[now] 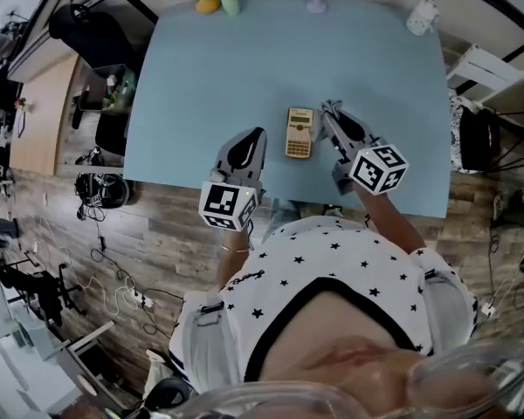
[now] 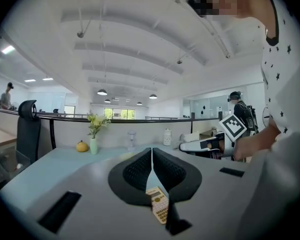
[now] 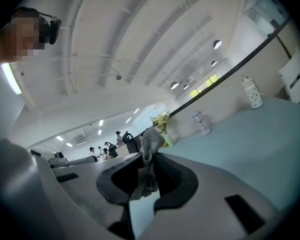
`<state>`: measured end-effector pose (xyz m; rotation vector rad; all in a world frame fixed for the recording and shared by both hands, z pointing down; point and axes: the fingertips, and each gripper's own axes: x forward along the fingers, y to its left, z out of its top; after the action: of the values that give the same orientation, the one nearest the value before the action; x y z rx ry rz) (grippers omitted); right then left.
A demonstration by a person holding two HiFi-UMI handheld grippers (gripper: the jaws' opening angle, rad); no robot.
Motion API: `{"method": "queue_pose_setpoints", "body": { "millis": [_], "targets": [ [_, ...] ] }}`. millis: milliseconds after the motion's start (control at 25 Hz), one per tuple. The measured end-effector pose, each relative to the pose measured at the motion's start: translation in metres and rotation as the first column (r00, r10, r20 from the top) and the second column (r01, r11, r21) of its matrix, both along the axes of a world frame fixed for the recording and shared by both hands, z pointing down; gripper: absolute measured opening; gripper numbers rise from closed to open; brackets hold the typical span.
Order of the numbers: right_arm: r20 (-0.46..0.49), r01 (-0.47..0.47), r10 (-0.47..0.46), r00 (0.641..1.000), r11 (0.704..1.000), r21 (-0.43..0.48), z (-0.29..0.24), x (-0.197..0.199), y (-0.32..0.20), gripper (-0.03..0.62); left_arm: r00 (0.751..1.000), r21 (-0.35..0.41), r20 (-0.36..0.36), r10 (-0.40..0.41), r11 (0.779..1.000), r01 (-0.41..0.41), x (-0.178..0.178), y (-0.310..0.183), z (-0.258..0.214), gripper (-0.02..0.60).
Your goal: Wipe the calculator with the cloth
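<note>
Right gripper [image 1: 330,112] is clamped on the grey cloth [image 3: 150,151] — a bunch of it pokes up past the tips. Left gripper [image 1: 258,134] is closed on nothing, just left of the calculator [image 1: 299,133], which lies flat on the blue worktop [image 1: 210,85] near its front edge, between the two grippers. I'd call this the approach step. The cloth looks close to the calculator's top right corner, but I can't tell if it's touching. Next it needs lowering onto the keys and dragging across — the left gripper could steady the body.

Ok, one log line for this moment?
left gripper shut, empty | right gripper shut on cloth | calculator flat on table between grippers
</note>
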<state>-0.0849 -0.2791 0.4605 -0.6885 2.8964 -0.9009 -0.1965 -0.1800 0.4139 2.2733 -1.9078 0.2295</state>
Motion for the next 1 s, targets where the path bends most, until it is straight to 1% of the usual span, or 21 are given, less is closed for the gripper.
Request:
{"method": "queue_pose_setpoints", "body": {
  "millis": [120, 240, 360, 480, 600, 720, 840, 1000],
  "targets": [
    [-0.022, -0.049, 0.049, 0.999, 0.999, -0.008, 0.006, -0.007, -0.007, 0.055, 0.999, -0.006, -0.004, 0.045, 0.999, -0.045, -0.011, -0.012, 0.001, 0.031],
    [-0.047, -0.074, 0.073, 0.996, 0.997, -0.021, 0.013, -0.018, -0.009, 0.055, 0.997, -0.010, -0.019, 0.072, 0.997, -0.073, -0.025, -0.020, 0.002, 0.031],
    [-0.074, -0.101, 0.100, 0.992, 0.995, -0.015, 0.018, -0.028, -0.013, 0.055, 0.994, -0.014, -0.027, 0.108, 0.994, -0.108, -0.036, -0.030, 0.005, 0.031],
    [-0.116, -0.136, 0.134, 0.984, 0.991, -0.009, 0.028, -0.037, -0.017, 0.055, 0.988, -0.002, -0.030, 0.151, 0.989, -0.151, -0.046, -0.040, 0.004, 0.031],
    [-0.169, -0.151, 0.147, 0.975, 0.988, -0.012, 0.042, -0.046, -0.020, 0.058, 0.984, 0.012, -0.031, 0.173, 0.985, -0.173, -0.058, -0.047, 0.004, 0.031],
    [-0.212, -0.138, 0.130, 0.968, 0.990, -0.020, 0.056, -0.054, -0.020, 0.059, 0.981, 0.022, -0.043, 0.187, 0.982, -0.186, -0.065, -0.050, 0.007, 0.031],
    [-0.262, -0.096, 0.078, 0.962, 0.994, -0.056, 0.077, -0.068, -0.019, 0.058, 0.980, 0.029, -0.067, 0.185, 0.983, -0.184, -0.076, -0.050, 0.010, 0.031],
    [-0.347, -0.060, 0.032, 0.937, 0.996, -0.072, 0.101, -0.084, -0.015, 0.058, 0.978, 0.028, -0.069, 0.195, 0.981, -0.193, -0.090, -0.046, 0.012, 0.031]
  ]
}}
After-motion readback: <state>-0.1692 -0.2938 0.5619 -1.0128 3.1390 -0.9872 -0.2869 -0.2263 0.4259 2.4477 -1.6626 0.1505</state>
